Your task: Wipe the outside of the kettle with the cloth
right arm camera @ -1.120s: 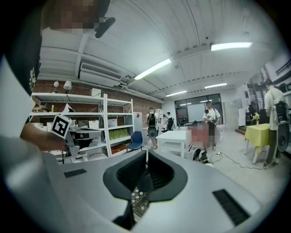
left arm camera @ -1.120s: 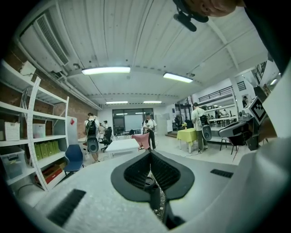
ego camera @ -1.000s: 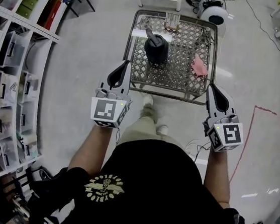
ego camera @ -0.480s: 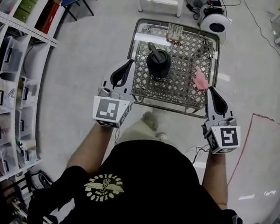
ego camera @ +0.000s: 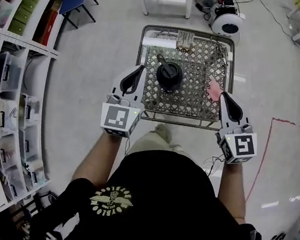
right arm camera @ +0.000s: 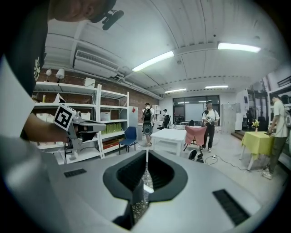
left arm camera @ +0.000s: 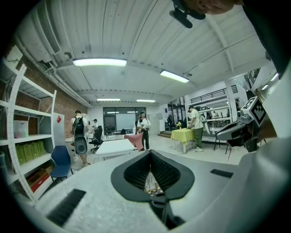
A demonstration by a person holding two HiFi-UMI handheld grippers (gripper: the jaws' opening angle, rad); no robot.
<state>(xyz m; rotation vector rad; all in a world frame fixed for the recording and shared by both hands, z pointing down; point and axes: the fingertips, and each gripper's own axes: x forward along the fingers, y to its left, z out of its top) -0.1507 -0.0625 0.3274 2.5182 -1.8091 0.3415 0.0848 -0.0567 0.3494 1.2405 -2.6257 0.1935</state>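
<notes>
My left fingers (ego camera: 133,79) and right fingers (ego camera: 229,106) are closed, empty, over the metal lattice desk's (ego camera: 142,50) near corners. The black round kettle (ego camera: 169,74) stands mid-desk, the crumpled pink cloth (ego camera: 214,89) at the desk's right edge.

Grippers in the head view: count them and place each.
2. Left gripper left of the kettle; right gripper beside the pink cloth, both at the table's near edge.

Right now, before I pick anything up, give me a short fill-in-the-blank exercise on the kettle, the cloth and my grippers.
1. The kettle on the mesh table is ___ in colour.
2. In the head view, the pink cloth lies to the kettle's ___.
3. The right gripper has its jaws ___, with nothing between them.
Missing words: black; right; shut.
</notes>
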